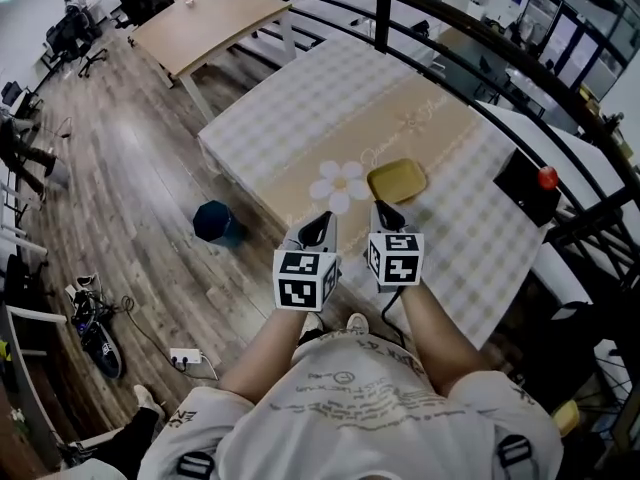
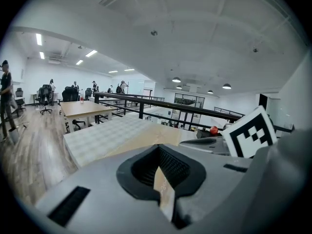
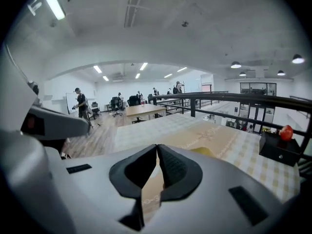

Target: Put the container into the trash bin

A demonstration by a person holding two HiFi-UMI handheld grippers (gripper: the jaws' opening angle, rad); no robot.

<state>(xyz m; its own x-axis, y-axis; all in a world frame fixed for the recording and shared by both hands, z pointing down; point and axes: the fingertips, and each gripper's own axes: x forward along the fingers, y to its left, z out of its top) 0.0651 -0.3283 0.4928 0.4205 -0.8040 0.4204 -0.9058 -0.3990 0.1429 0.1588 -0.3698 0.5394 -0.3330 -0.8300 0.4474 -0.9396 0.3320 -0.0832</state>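
A shallow yellow container (image 1: 397, 180) lies on the checked tablecloth (image 1: 340, 98), near the table's front edge beside a white flower print (image 1: 340, 185). The dark blue trash bin (image 1: 214, 221) stands on the wooden floor left of the table. My left gripper (image 1: 322, 222) hovers at the table's front edge, shut and empty, its tips meeting (image 2: 158, 150). My right gripper (image 1: 386, 212) is just short of the container, also shut with nothing held (image 3: 157, 147). The container's yellow rim (image 3: 204, 151) peeks over the right jaw. The bin is in neither gripper view.
A black box (image 1: 525, 188) with a red ball (image 1: 547, 177) on it sits at the table's right end. A black railing (image 1: 470, 28) runs behind the table. A wooden desk (image 1: 205, 23) stands further back. A power strip (image 1: 185, 355) and cables lie on the floor.
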